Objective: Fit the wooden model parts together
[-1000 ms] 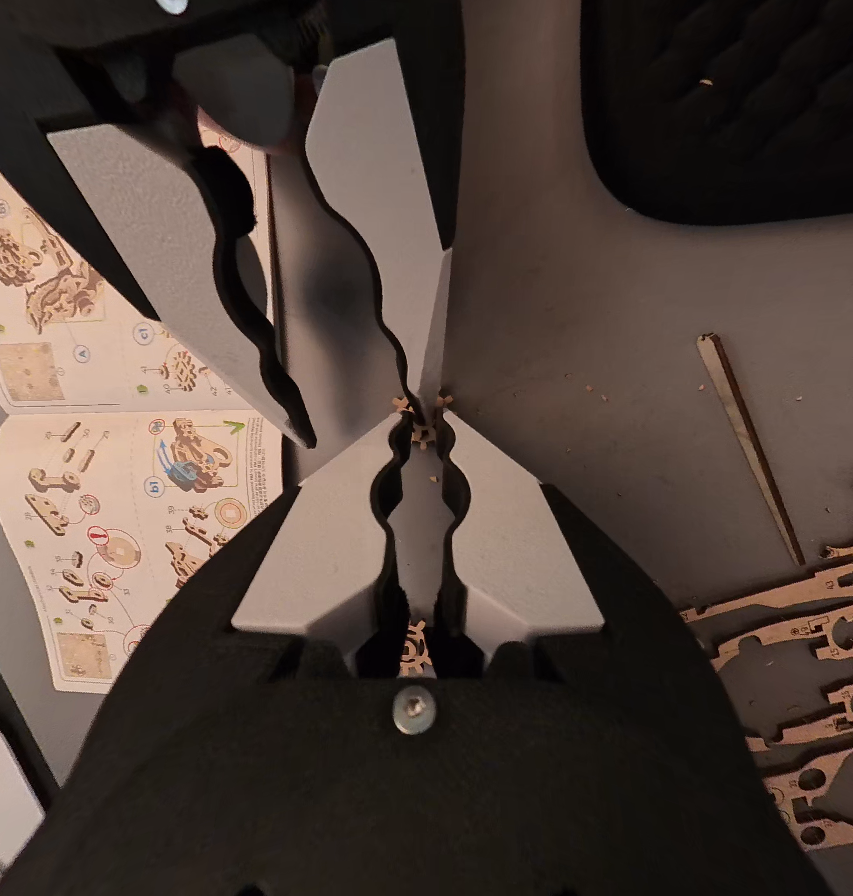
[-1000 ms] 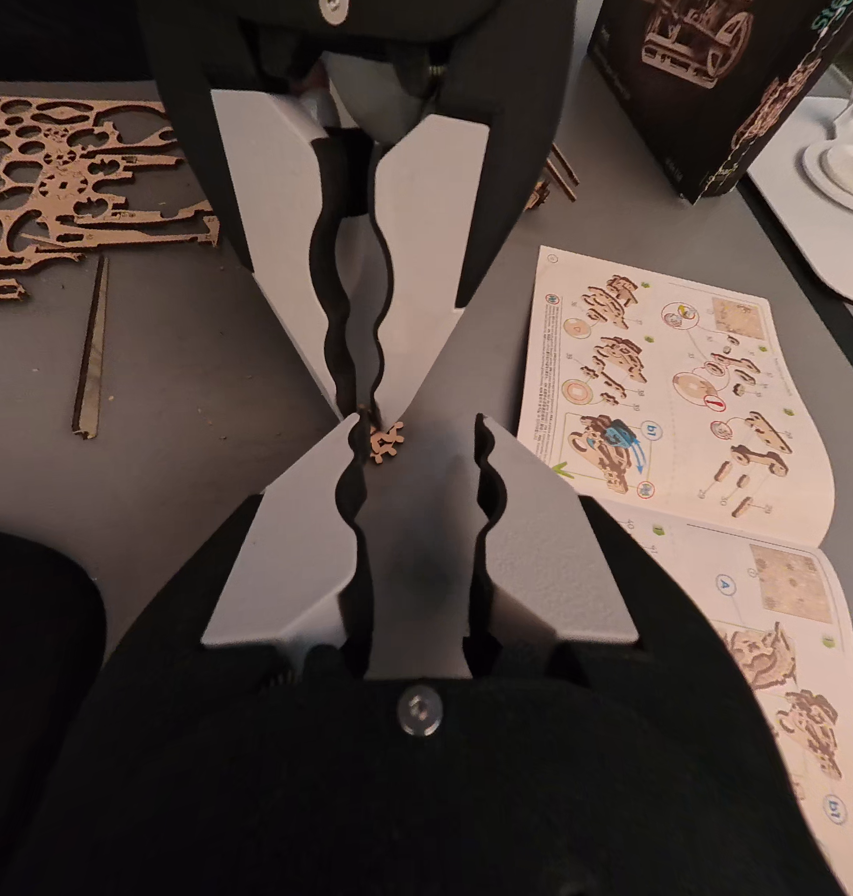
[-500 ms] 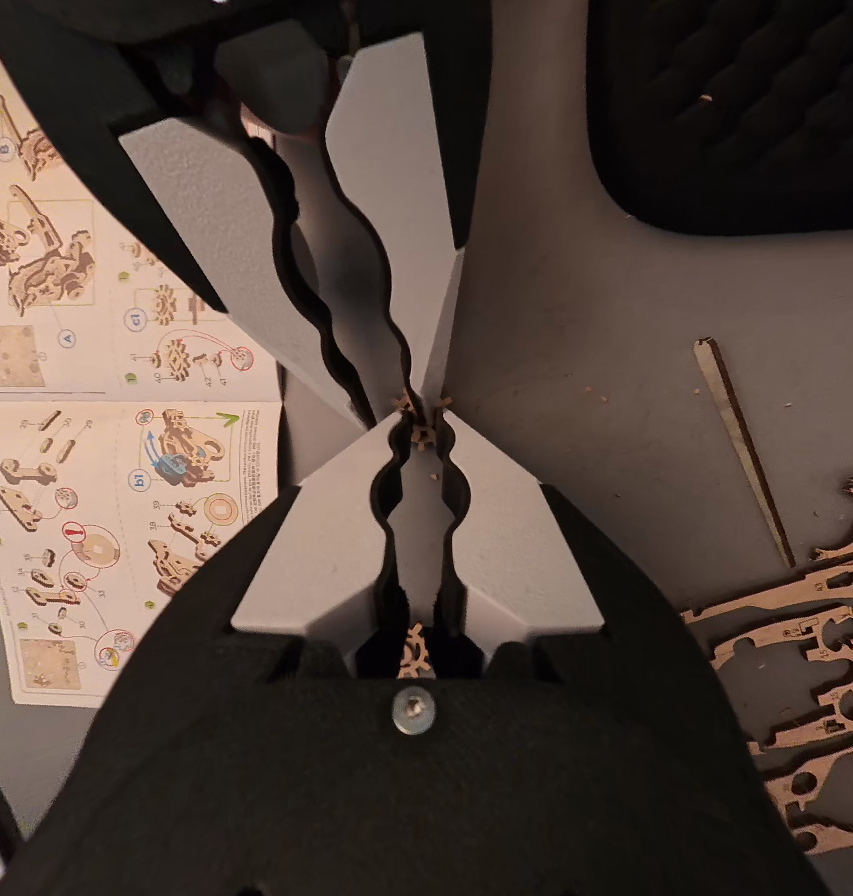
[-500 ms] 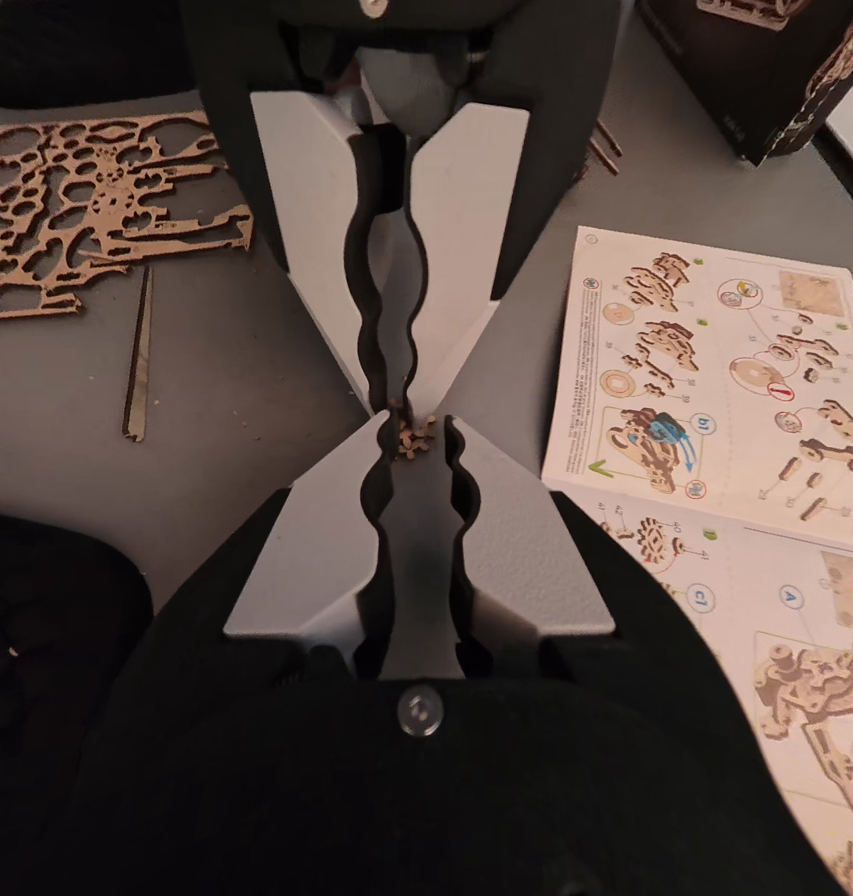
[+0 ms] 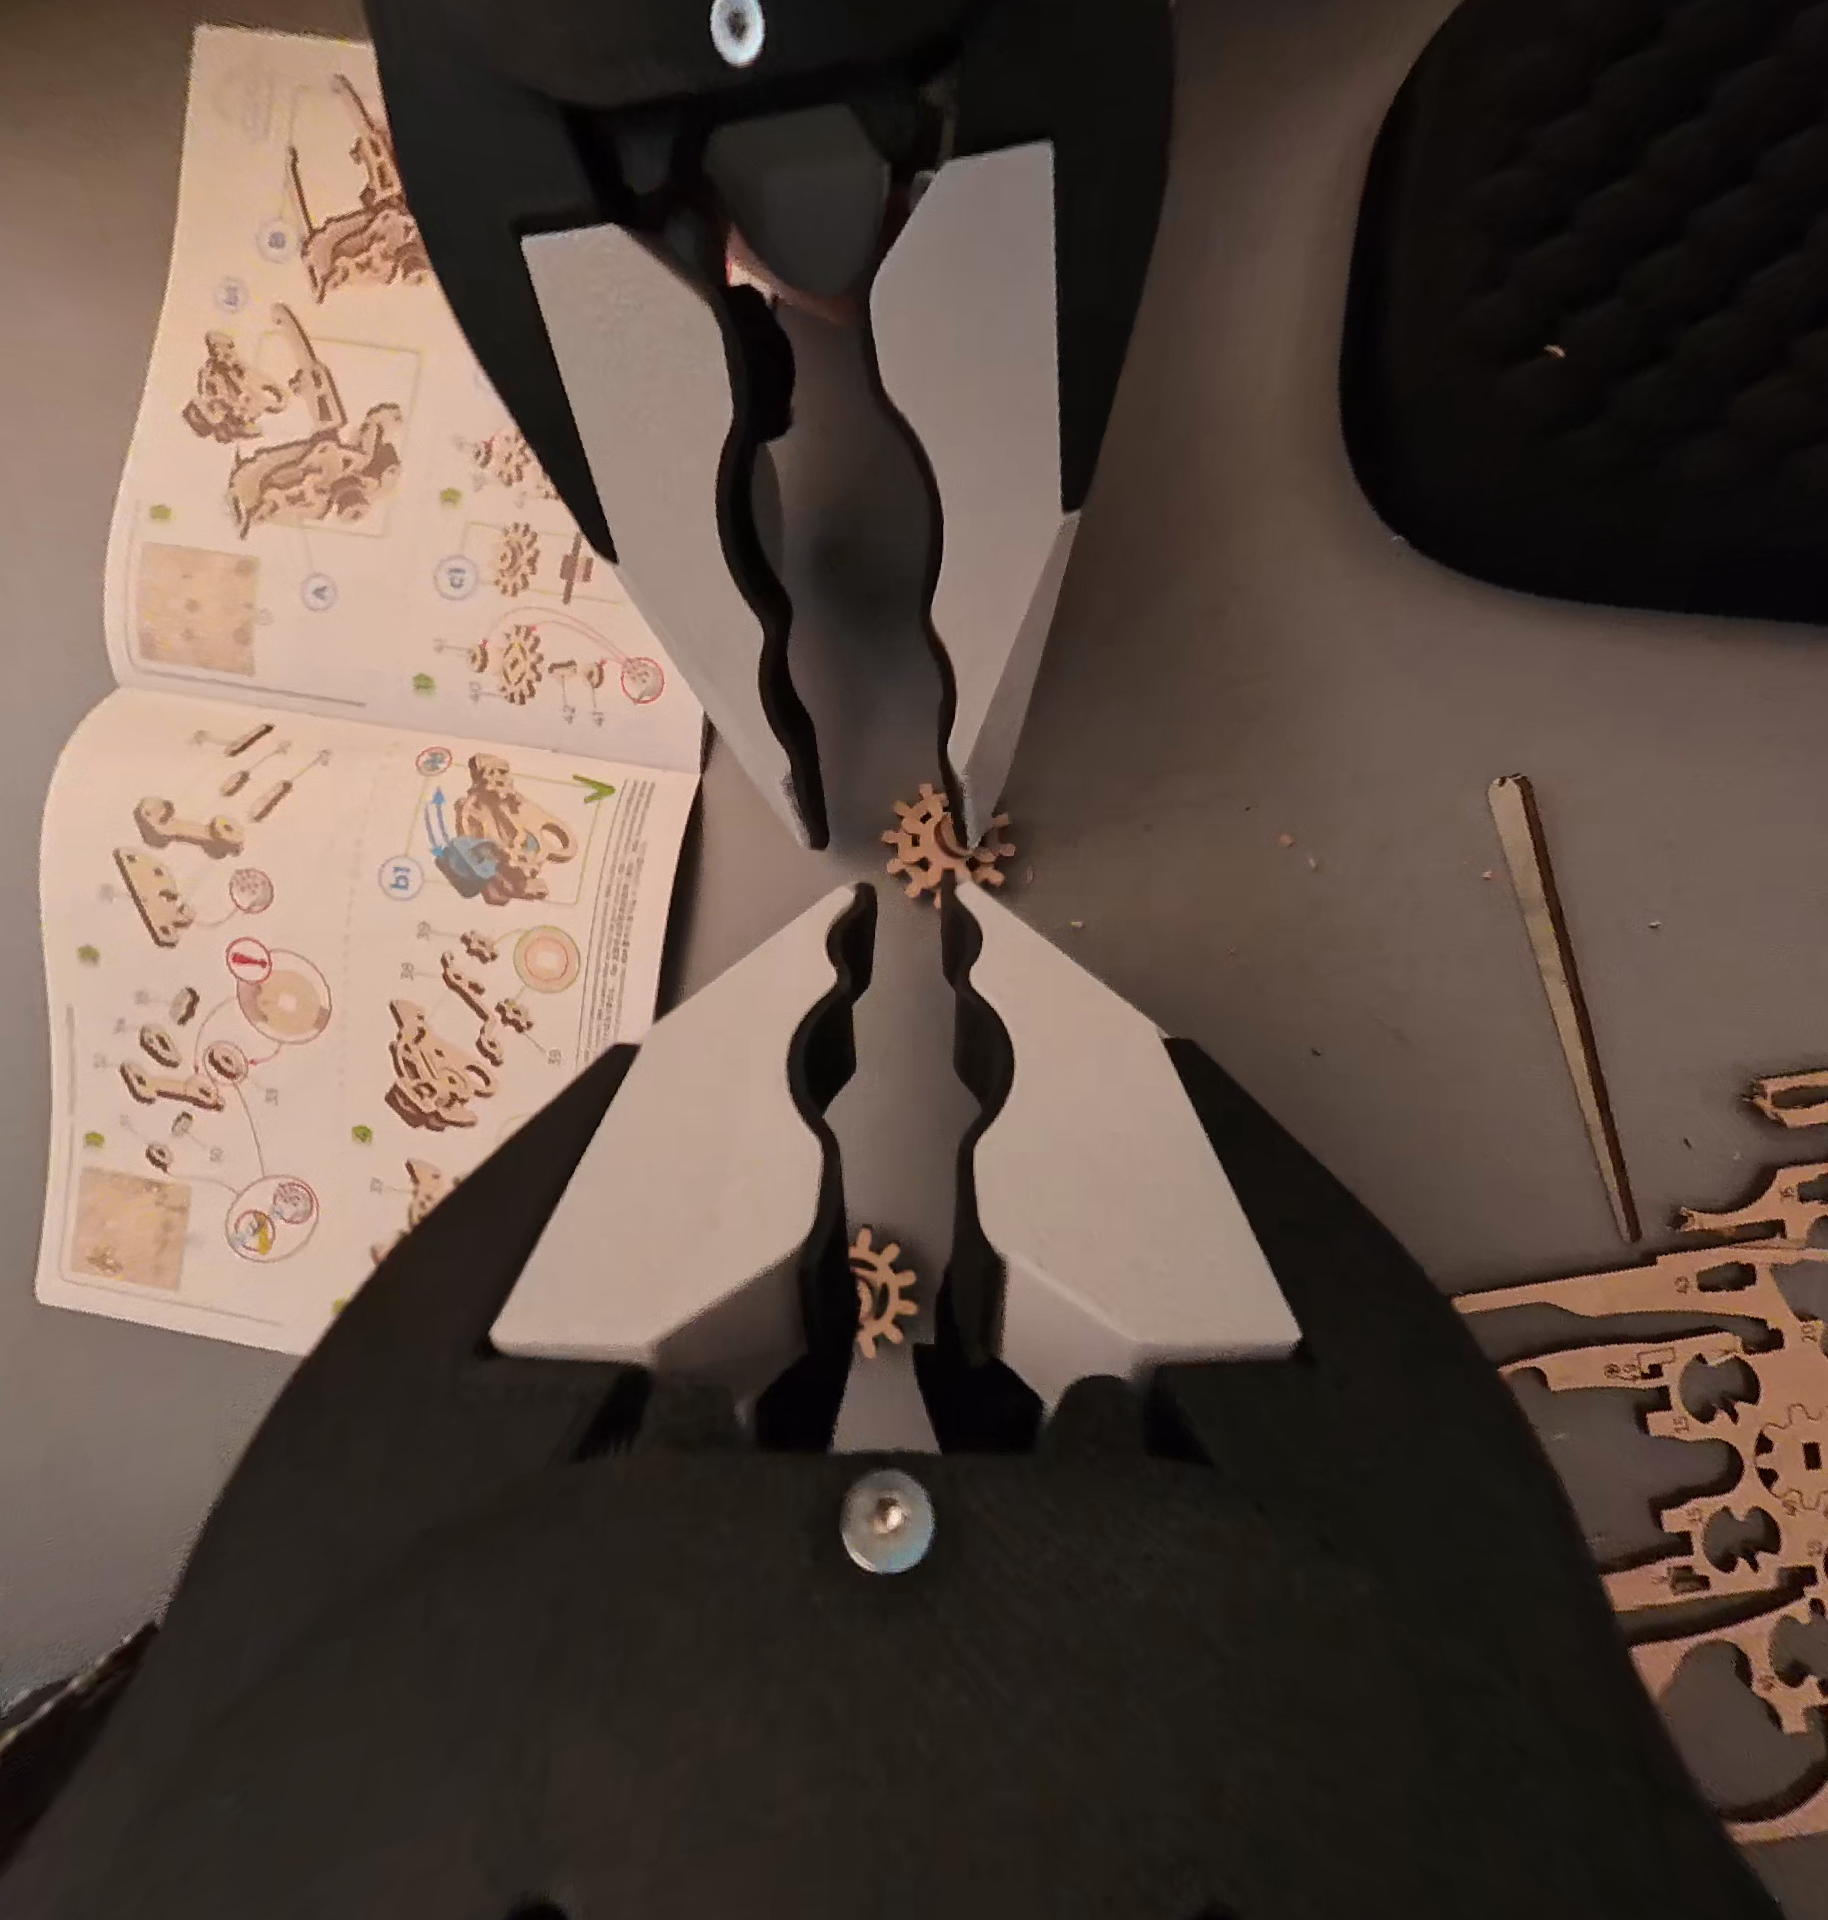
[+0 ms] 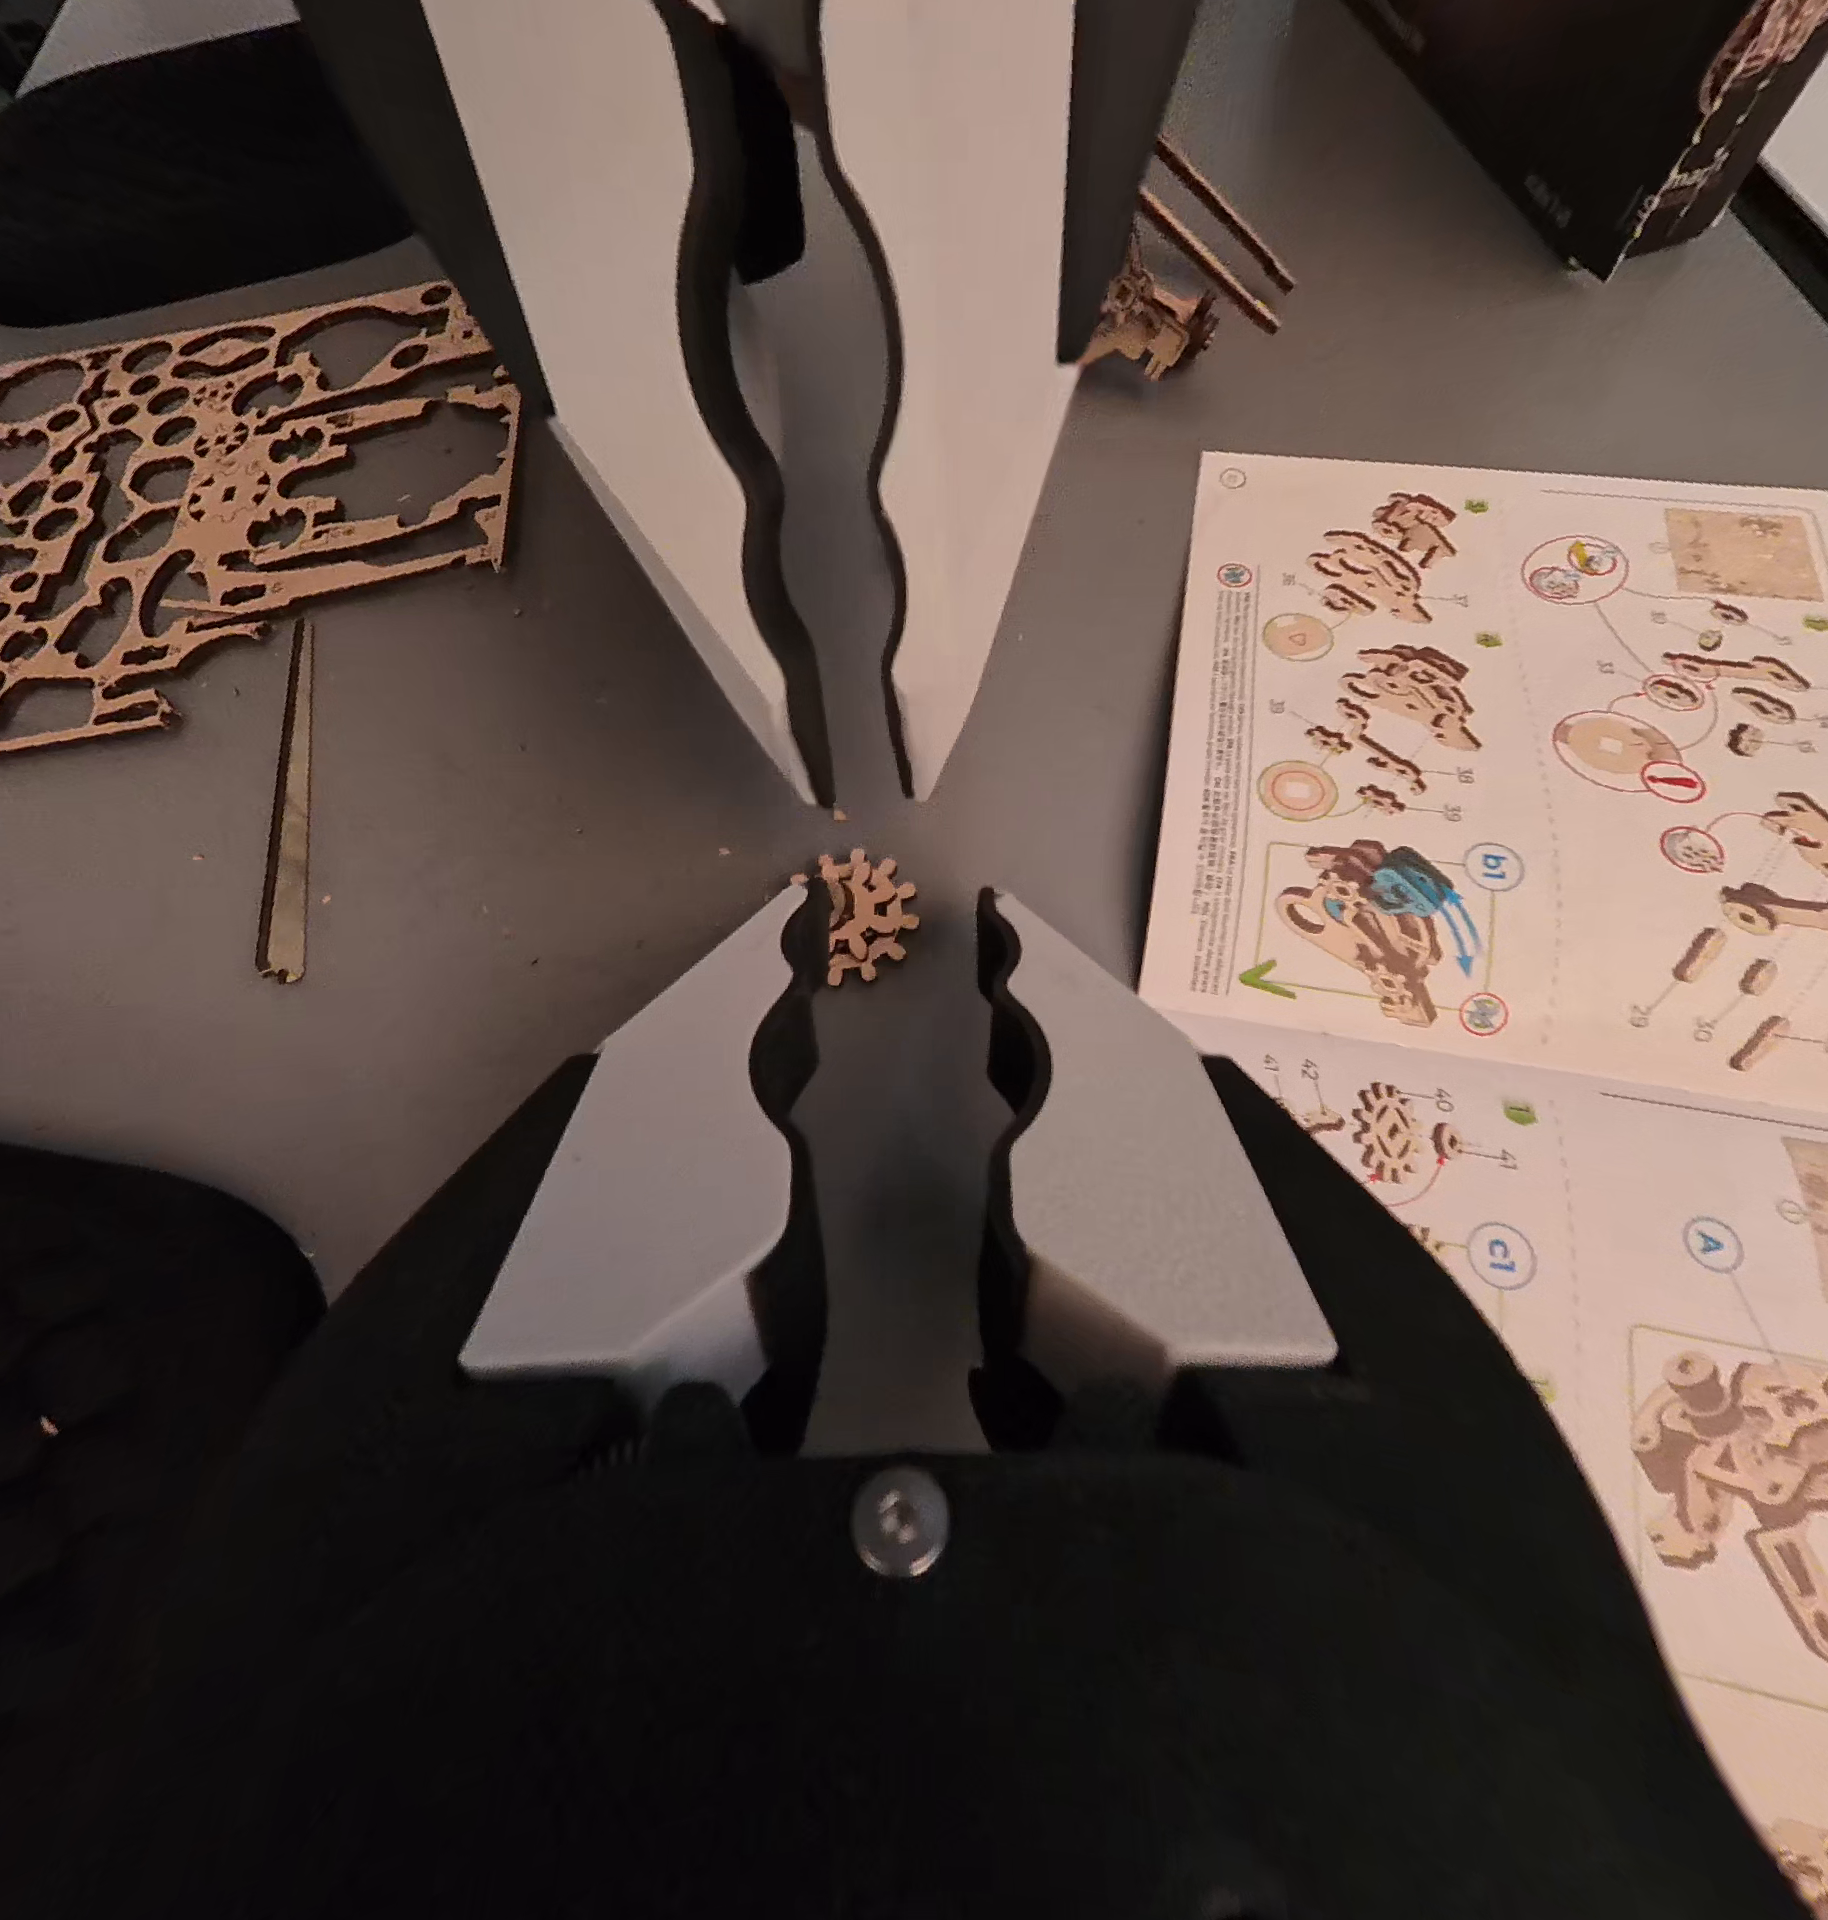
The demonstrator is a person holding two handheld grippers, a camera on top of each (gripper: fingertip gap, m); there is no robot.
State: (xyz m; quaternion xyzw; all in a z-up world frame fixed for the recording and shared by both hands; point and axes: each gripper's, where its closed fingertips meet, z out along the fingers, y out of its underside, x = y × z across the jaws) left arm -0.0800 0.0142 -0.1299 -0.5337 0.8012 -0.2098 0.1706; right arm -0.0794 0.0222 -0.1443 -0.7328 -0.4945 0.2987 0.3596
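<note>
A small wooden gear (image 5: 936,847) lies on the grey table between the two facing grippers; it also shows in the right wrist view (image 6: 868,920). My left gripper (image 5: 907,899) is slightly open, tips just short of the gear, nothing between them. My right gripper (image 6: 897,904) is open, and its left fingertip (image 6: 801,914) touches the gear's edge. A second small gear (image 5: 882,1294) shows in the gap near the left gripper's finger bases; I cannot tell whether it is held or lying on the table. Each gripper shows in the other's view: right gripper (image 5: 894,831), left gripper (image 6: 866,795).
An open instruction booklet (image 5: 349,831) (image 6: 1512,779) lies beside the grippers. A punched-out wooden sheet (image 5: 1720,1455) (image 6: 214,520) and a thin wooden strip (image 5: 1559,997) (image 6: 286,800) lie on the other side. There is also a black cushion (image 5: 1637,312), a dark box (image 6: 1616,104) and a small wooden sub-assembly (image 6: 1149,322). The tips of both grippers are at nearly the same place. The small wooden sub-assembly (image 6: 1149,322) is about equally far from each gripper, around 15 cm.
My left gripper has opened, let go of the gear and drawn back. The gear now lies free on the table. My right gripper closed in, then opened wider beside the gear.
</note>
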